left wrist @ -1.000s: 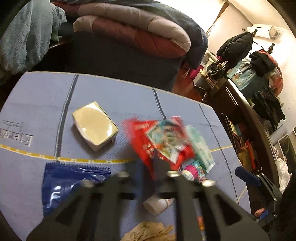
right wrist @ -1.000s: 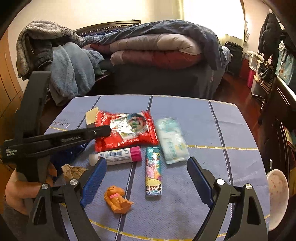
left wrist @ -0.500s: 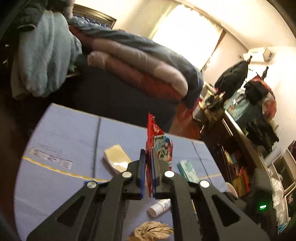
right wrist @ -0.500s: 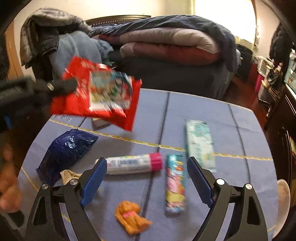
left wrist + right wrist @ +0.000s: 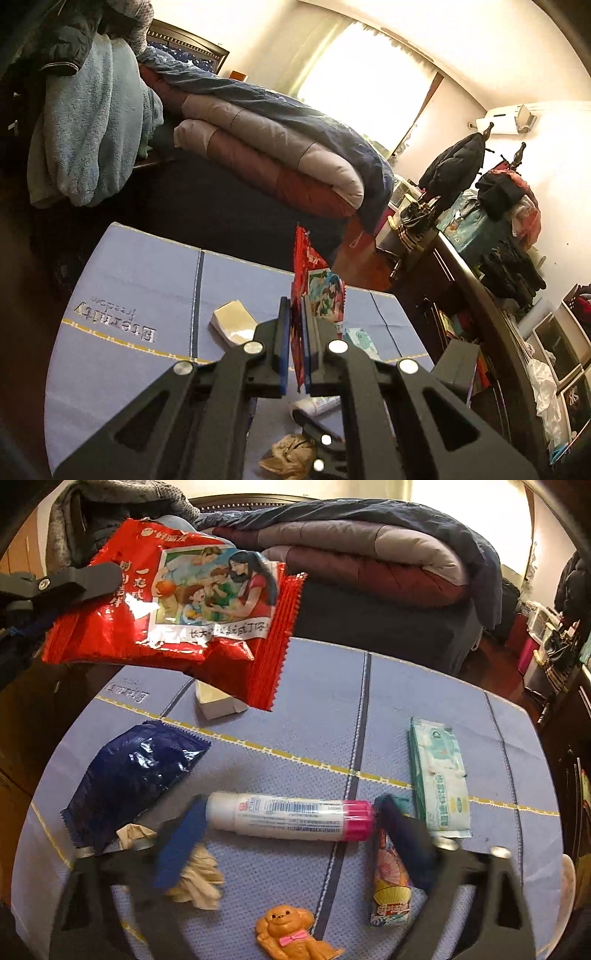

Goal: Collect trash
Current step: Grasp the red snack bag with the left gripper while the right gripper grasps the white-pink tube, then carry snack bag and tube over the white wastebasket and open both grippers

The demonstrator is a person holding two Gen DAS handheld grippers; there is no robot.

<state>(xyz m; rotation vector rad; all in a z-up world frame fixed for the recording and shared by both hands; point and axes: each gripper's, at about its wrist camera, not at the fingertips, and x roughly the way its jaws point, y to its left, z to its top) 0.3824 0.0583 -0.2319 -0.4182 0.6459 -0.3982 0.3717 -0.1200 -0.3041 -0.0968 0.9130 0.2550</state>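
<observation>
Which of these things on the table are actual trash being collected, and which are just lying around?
Likely trash: red snack wrapper, clamped in the left gripper; blue wrapper; crumpled paper.

Lying about: white tube, tissue pack, dog toy.

Both grippers were matte black frames with triangular cut-outs, silver screws at the pivots, and blue-padded fingers.

Red snack wrapper lifted off table, pinched edge-on betw. jaws.
</observation>
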